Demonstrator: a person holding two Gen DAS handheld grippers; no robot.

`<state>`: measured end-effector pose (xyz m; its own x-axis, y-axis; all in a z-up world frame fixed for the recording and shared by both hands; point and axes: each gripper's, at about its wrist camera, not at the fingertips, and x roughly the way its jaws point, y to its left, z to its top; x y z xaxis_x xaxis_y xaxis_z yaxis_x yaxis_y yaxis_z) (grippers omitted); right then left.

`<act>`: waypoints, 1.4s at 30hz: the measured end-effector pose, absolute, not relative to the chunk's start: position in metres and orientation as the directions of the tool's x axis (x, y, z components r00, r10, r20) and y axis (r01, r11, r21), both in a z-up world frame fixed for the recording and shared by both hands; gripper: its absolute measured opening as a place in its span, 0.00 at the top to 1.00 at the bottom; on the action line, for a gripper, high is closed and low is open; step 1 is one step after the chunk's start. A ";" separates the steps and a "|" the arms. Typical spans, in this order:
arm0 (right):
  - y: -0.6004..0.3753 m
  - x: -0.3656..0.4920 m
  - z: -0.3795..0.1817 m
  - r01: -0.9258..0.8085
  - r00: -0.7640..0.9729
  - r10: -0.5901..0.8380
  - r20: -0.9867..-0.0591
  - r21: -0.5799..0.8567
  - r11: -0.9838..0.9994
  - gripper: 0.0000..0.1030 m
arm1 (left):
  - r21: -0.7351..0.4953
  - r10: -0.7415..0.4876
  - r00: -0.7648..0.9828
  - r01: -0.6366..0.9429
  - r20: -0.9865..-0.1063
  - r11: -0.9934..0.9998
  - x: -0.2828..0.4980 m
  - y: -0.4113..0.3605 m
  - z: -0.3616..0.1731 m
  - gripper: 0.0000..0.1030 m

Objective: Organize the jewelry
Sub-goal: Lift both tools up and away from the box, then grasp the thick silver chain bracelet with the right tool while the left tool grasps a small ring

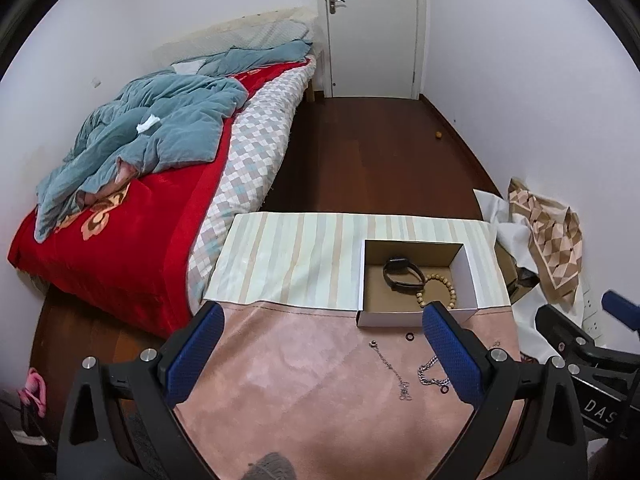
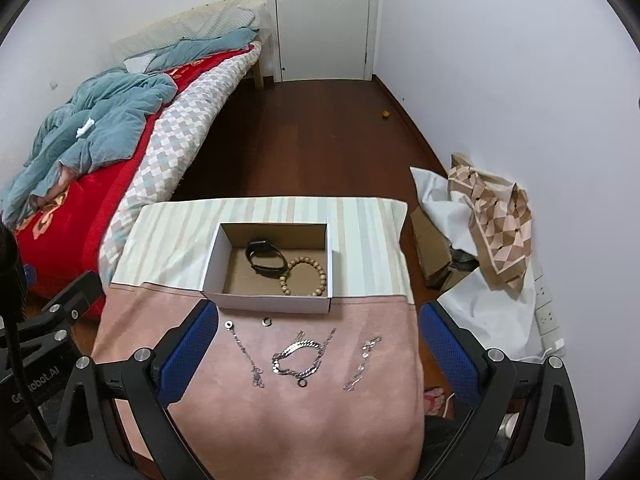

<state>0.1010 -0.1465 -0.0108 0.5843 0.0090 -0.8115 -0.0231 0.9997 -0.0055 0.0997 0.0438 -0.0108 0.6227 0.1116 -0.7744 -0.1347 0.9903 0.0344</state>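
Hovering above the pink cloth (image 2: 280, 412), the left gripper (image 1: 324, 354) and right gripper (image 2: 318, 350) are both gaping wide, gripping nothing. A black watch (image 2: 266, 261) and bead bracelet (image 2: 304, 276) are lying inside the box (image 2: 276, 303), while a thick chain (image 2: 298, 358), two thin chains (image 2: 245, 350) (image 2: 362, 362) and two rings (image 2: 229, 324) (image 2: 266, 322) are resting on the cloth just before it.

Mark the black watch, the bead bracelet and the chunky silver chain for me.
black watch (image 2: 266, 261), right wrist view, on its strap loop.
bead bracelet (image 2: 322, 273), right wrist view, on its right-hand beads.
chunky silver chain (image 2: 298, 350), right wrist view, on its upper links.
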 end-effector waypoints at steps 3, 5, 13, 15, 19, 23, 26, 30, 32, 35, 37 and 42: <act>-0.159 0.099 -0.026 -0.001 0.560 0.043 -0.827 0.051 0.999 0.01 | 0.053 0.139 0.600 -0.159 -0.788 0.986 0.099 0.048 -0.026 0.02; -0.171 0.100 -0.048 0.032 0.519 0.048 -0.853 0.075 0.997 0.01 | 0.077 0.164 0.568 -0.175 -0.807 0.982 0.101 0.051 -0.047 0.02; -0.184 0.118 -0.170 0.104 0.315 0.096 -0.944 0.135 0.985 0.22 | 0.218 0.278 0.377 -0.196 -0.884 0.956 0.112 0.058 -0.145 0.02; -0.182 0.126 -0.200 0.123 0.270 0.102 -0.957 0.140 0.983 0.29 | 0.232 0.288 0.341 -0.195 -0.895 0.953 0.114 0.061 -0.163 0.02; -0.178 0.137 -0.235 0.147 0.236 0.085 -0.968 0.122 0.982 0.31 | 0.250 0.297 0.279 -0.193 -0.913 0.949 0.119 0.067 -0.189 0.02; -0.164 0.140 -0.249 0.116 0.241 0.017 -0.970 0.046 0.992 0.53 | 0.243 0.286 0.250 -0.190 -0.925 0.951 0.124 0.068 -0.204 0.02; -0.153 0.137 -0.249 0.071 0.265 -0.032 -0.964 -0.013 0.997 0.92 | 0.208 0.249 0.247 -0.180 -0.937 0.961 0.131 0.064 -0.208 0.02; -0.166 0.133 -0.250 0.104 0.260 -0.004 -0.966 0.024 0.994 0.92 | 0.142 0.182 0.268 -0.163 -0.946 0.976 0.145 0.053 -0.207 0.02; -0.175 0.131 -0.246 0.129 0.266 -0.005 -0.964 0.030 0.991 0.92 | 0.099 0.137 0.282 -0.144 -0.950 0.985 0.156 0.044 -0.210 0.02; -0.184 0.129 -0.240 0.148 0.276 -0.010 -0.961 0.032 0.988 0.92 | 0.058 0.085 0.269 -0.107 -0.959 0.993 0.170 0.030 -0.218 0.03; -0.188 0.132 -0.237 0.154 0.282 -0.016 -0.959 0.028 0.988 0.92 | 0.048 0.067 0.262 -0.079 -0.963 0.996 0.177 0.021 -0.224 0.07; -0.193 0.135 -0.235 0.164 0.281 -0.019 -0.960 0.029 0.986 0.92 | 0.054 0.061 0.250 -0.031 -0.966 0.998 0.186 0.005 -0.235 0.23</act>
<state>0.1354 -0.1930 -0.2350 0.2806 -0.0186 -0.9597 0.1645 0.9860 0.0289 0.1861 0.0048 -0.2354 0.2499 0.0605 -0.9664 -0.0314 0.9980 0.0544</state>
